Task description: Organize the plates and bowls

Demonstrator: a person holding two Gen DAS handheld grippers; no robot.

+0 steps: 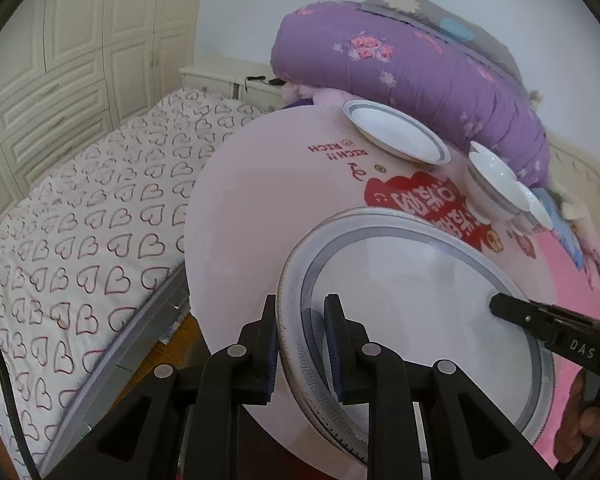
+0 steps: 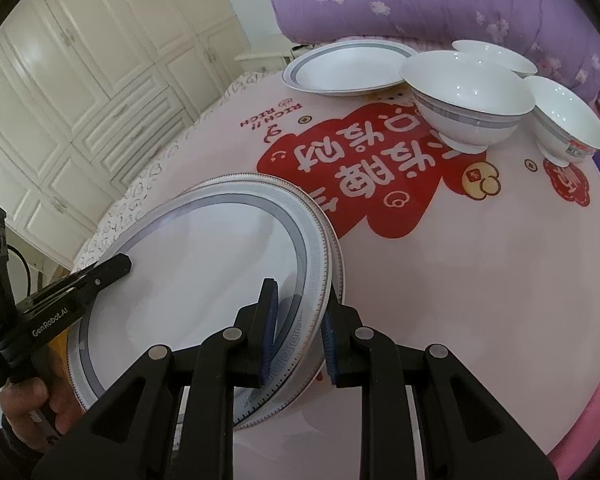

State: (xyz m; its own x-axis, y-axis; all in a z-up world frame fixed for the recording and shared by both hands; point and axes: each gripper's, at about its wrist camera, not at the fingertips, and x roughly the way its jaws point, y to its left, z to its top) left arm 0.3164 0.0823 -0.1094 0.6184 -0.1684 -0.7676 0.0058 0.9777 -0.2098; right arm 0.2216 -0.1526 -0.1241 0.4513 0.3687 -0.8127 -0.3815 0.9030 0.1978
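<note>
both grippers, left gripper [image 1: 300, 312] and right gripper [image 2: 300, 312], clamp large plate [image 1: 420, 300] rim

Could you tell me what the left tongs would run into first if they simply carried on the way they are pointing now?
Nothing lies ahead to meet first: the left tongs already straddle the rim of the large patterned plate. Pushing on would most likely drive that plate down onto the round pink table, though depth is unclear.
</note>
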